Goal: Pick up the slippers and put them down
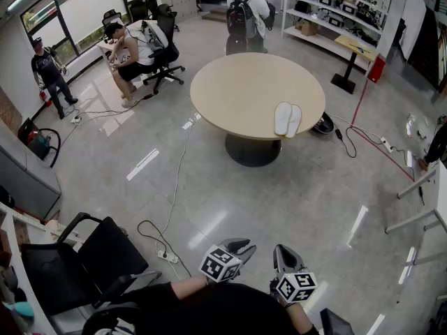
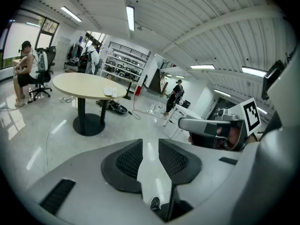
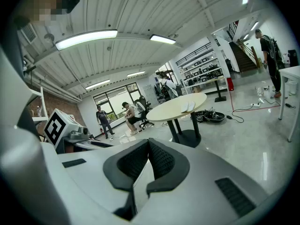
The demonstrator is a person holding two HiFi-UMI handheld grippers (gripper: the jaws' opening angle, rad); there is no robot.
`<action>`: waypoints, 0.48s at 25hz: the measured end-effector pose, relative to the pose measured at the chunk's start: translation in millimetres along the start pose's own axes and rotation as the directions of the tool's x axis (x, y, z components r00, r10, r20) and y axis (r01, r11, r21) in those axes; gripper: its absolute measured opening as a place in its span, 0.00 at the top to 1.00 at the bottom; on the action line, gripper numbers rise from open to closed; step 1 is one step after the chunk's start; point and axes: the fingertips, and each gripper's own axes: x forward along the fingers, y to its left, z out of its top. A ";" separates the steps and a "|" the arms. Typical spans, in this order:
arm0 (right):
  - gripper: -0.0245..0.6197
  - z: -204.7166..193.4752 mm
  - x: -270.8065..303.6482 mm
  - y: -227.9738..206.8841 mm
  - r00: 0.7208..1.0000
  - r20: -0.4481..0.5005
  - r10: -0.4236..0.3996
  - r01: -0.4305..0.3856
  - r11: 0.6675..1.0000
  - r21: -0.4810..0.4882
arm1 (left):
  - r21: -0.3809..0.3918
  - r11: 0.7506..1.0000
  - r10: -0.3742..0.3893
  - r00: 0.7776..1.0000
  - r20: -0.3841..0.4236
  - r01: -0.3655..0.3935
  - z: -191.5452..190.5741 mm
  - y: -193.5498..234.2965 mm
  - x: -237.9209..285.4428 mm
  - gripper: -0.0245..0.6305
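Note:
A pair of white slippers (image 1: 287, 119) lies side by side near the right edge of the round beige table (image 1: 237, 89), far ahead of me. Both grippers hang low near my body over the grey floor, several steps short of the table. The left gripper (image 1: 241, 247) has its jaws a little apart with nothing between them. Its own view shows the gap (image 2: 150, 142), with the slippers (image 2: 111, 91) far off to the left. The right gripper (image 1: 285, 255) is shut and empty; its pads meet at the tips (image 3: 148, 141). The slippers (image 3: 189, 107) appear small on the table (image 3: 173, 110).
A black office chair (image 1: 91, 257) stands at my lower left. A cable and power strip (image 1: 167, 257) lie on the floor ahead. One person sits on a chair (image 1: 129, 51), another stands with a backpack (image 1: 246, 16). A black object (image 1: 323, 125) lies by the table's right side.

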 end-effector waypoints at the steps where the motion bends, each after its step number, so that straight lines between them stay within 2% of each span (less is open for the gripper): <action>1: 0.94 -2.5 8.2 11.6 1.000 0.000 0.005 -0.005 1.000 0.000 | -0.004 1.000 0.004 1.000 0.002 -0.004 -2.2 10.5 -9.6 0.78; 6: 0.94 -12.6 42.8 58.5 0.999 -0.018 0.040 -0.041 0.999 -0.022 | -0.027 0.999 0.029 0.999 0.016 -0.028 -11.2 54.3 -47.9 0.78; 12: 0.94 -1.4 65.8 81.7 0.996 -0.012 0.094 -0.094 0.994 -0.054 | -0.069 0.997 0.047 0.997 0.066 -0.043 -9.1 79.2 -68.6 0.78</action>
